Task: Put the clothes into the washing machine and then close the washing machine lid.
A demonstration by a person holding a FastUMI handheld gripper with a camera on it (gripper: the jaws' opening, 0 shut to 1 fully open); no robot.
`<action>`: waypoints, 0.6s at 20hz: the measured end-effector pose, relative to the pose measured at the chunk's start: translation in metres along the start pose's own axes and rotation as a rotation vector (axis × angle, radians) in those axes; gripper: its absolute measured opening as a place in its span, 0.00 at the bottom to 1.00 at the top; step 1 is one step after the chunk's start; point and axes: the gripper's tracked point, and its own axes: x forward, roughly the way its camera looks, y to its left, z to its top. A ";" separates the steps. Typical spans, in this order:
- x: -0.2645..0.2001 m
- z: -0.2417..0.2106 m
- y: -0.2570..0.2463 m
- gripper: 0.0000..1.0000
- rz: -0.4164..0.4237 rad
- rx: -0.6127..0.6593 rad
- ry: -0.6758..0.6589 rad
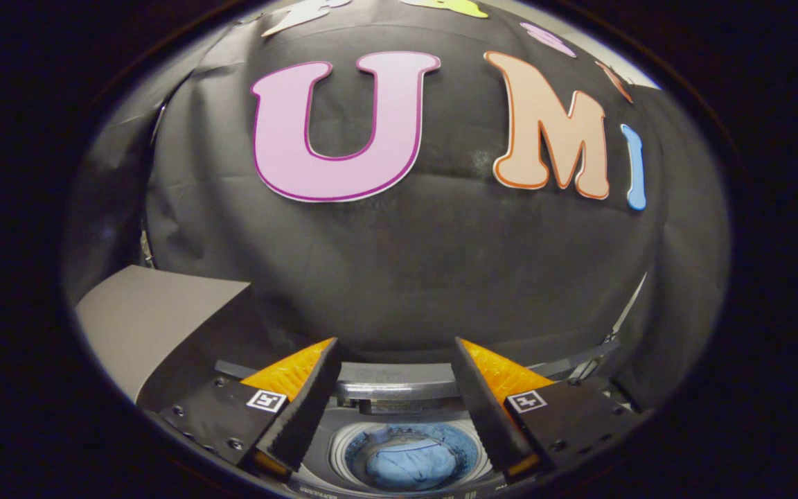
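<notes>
My gripper [396, 353] hangs above the washing machine [399, 380], its fingers spread apart with nothing between them. Down between the fingers I look into the machine's round drum [465, 450]. A light blue garment [409, 463] lies bunched at the bottom of that drum. The machine's grey top rim runs across just behind the drum opening. The lid is hidden from me.
A flat grey panel [146, 319] stands to the left of the machine, beyond my left finger. The black cloth wall [399, 277] rises close behind the machine. A pale strip [631, 301] shows at the wall's right side.
</notes>
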 end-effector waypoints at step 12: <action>-0.033 -0.047 -0.023 0.99 0.009 0.043 0.074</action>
